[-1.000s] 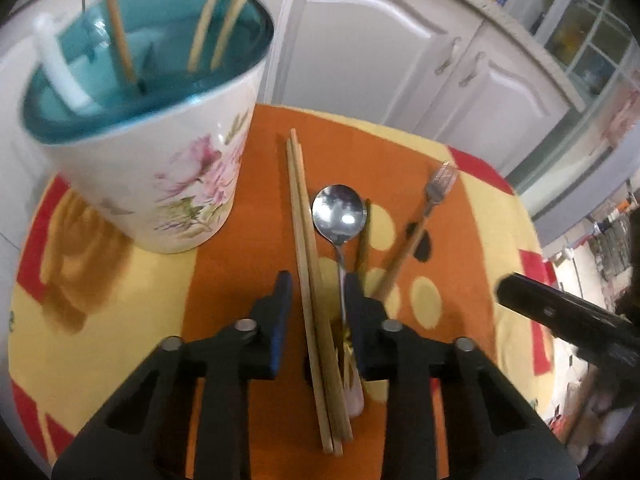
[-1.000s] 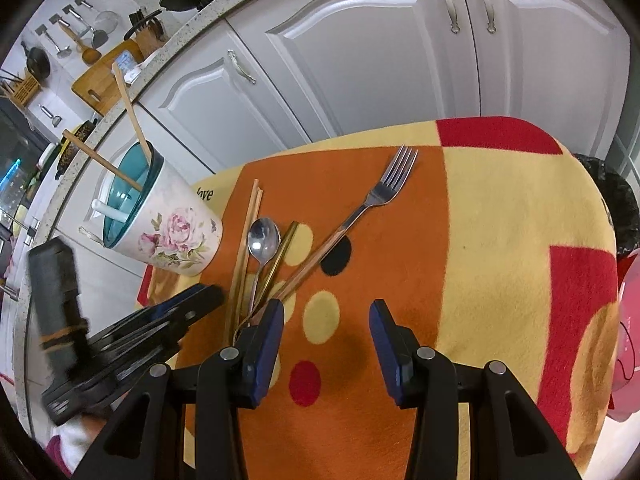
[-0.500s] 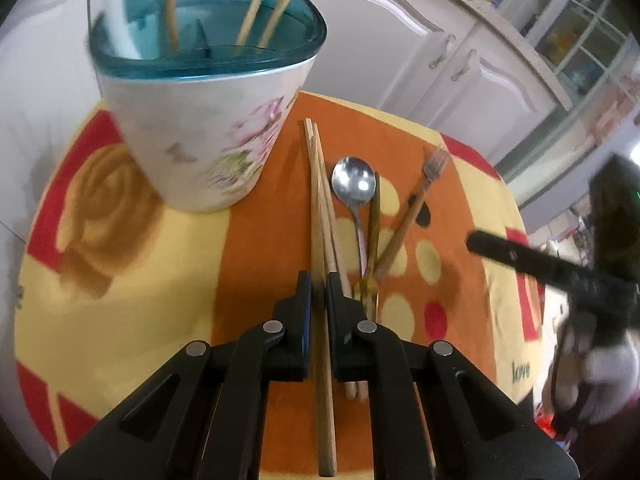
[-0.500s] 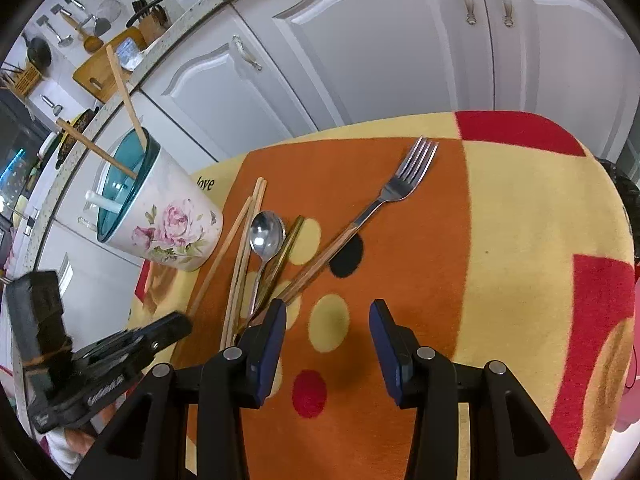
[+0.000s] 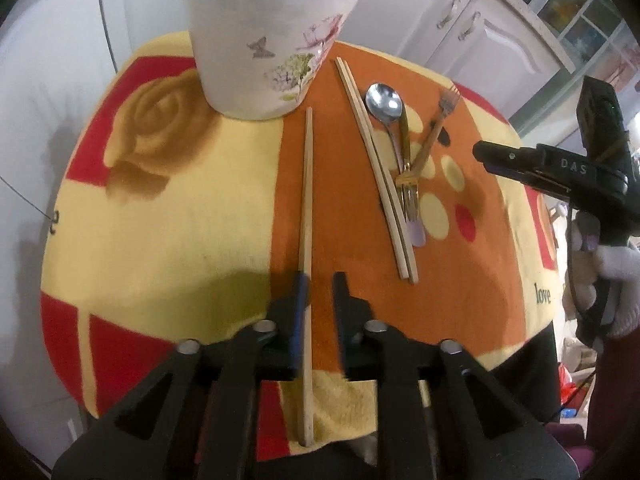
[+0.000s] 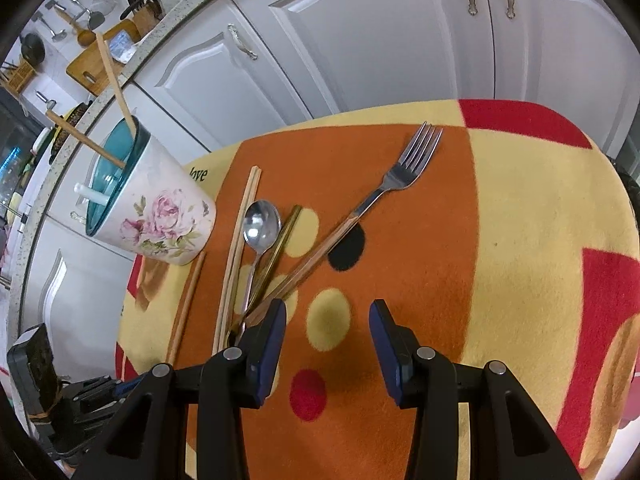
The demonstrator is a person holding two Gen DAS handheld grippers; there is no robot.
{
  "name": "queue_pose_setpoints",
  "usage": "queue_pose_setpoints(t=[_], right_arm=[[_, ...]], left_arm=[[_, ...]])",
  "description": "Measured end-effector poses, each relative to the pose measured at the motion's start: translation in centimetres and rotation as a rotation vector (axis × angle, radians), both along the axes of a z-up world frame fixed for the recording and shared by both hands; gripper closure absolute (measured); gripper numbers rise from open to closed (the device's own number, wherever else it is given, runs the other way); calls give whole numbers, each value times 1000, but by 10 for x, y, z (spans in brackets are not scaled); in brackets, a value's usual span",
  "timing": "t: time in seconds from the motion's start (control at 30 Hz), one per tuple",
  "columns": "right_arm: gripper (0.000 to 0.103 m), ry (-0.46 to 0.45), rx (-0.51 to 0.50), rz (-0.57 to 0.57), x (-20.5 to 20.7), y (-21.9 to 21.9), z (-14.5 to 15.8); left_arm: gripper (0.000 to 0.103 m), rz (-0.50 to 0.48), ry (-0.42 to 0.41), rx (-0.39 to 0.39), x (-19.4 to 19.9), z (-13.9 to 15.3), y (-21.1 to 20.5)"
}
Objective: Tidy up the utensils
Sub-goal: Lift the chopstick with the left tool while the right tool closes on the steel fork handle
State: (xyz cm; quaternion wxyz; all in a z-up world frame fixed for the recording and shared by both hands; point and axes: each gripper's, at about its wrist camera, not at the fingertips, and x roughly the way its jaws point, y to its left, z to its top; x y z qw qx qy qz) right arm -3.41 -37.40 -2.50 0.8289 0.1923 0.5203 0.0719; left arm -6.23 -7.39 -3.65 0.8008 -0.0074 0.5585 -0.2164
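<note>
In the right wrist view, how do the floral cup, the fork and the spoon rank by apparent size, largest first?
1. floral cup
2. fork
3. spoon, though its handle end is hidden among other utensils, so its full length is unsure.

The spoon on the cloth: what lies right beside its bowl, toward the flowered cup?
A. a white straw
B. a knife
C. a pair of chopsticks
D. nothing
C: a pair of chopsticks lies alongside the spoon, between it and the flowered cup.

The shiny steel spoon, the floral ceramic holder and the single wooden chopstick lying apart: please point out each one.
Shiny steel spoon (image 6: pixel 262 222), right wrist view, on its bowl.
Floral ceramic holder (image 5: pixel 264 40), left wrist view, on its outer wall.
Single wooden chopstick (image 5: pixel 307 184), left wrist view, mid-shaft.
</note>
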Motion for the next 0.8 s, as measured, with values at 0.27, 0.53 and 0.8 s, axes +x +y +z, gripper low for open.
queue_pose_setpoints(t=[0.27,0.53,0.8], right_arm=[[60,-26,6,-112,40,-38,-2],[60,-31,10,-138,78,-64,-20],[66,-109,1,-87,99,-64,-25]], left_arm=[[75,32,-77,57,41,3,-16],[75,60,-70,79,75,-9,-30],[75,56,-64,111,89,-16,-44]])
